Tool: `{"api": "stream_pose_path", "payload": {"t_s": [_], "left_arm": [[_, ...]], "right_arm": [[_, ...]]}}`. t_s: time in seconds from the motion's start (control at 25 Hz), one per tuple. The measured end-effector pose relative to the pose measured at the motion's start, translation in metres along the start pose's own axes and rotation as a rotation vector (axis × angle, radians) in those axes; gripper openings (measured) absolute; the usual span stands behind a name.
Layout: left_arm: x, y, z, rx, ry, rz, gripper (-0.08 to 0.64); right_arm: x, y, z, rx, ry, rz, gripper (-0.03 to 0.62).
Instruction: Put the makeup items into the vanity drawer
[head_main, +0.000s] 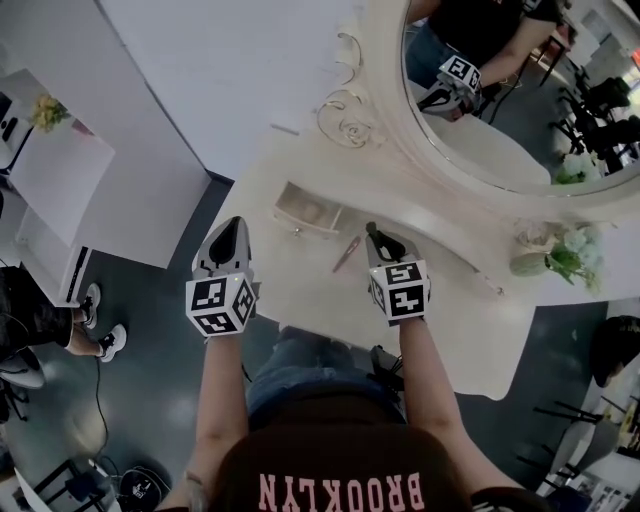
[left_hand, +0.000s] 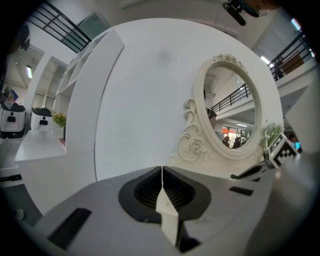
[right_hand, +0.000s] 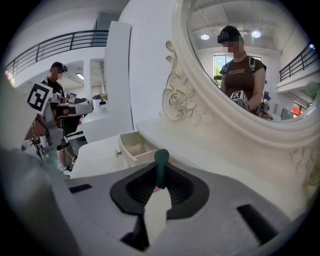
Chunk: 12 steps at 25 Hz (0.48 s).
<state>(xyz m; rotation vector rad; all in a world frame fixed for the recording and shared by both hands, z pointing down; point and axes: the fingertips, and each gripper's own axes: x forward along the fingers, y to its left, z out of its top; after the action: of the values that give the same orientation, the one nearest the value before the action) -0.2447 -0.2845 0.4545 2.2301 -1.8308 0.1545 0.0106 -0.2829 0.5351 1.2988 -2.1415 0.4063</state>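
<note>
Evidently we are partway through. Our right gripper (head_main: 380, 238) is clenched on a slim dark-green makeup stick (right_hand: 161, 167), held over the vanity top (head_main: 300, 295) near the open drawer (head_main: 300, 215) but not yet in it. Our left gripper (head_main: 228, 240) has its jaws pressed together on nothing. A pinkish pencil-like item (head_main: 347, 253) lies on the top between drawer and right gripper, yet to be stowed. What the drawer already holds, we cannot tell. The only legible writing is BROOKLYN on the shirt (head_main: 340, 490).
</note>
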Motion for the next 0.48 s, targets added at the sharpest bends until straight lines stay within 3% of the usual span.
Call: {"api": "stream_pose_path", "payload": {"t_s": [0.24, 0.48], "left_arm": [[0.001, 0.008, 0.014, 0.0, -0.03, 0.006, 0.006], [0.003, 0.022, 0.016, 0.003, -0.031, 0.016, 0.006]], "right_arm": [[-0.004, -0.001, 0.027, -0.012, -0.082, -0.022, 0.038], [0.008, 0.011, 0.042, -0.027, -0.104, 0.003, 0.041]]}}
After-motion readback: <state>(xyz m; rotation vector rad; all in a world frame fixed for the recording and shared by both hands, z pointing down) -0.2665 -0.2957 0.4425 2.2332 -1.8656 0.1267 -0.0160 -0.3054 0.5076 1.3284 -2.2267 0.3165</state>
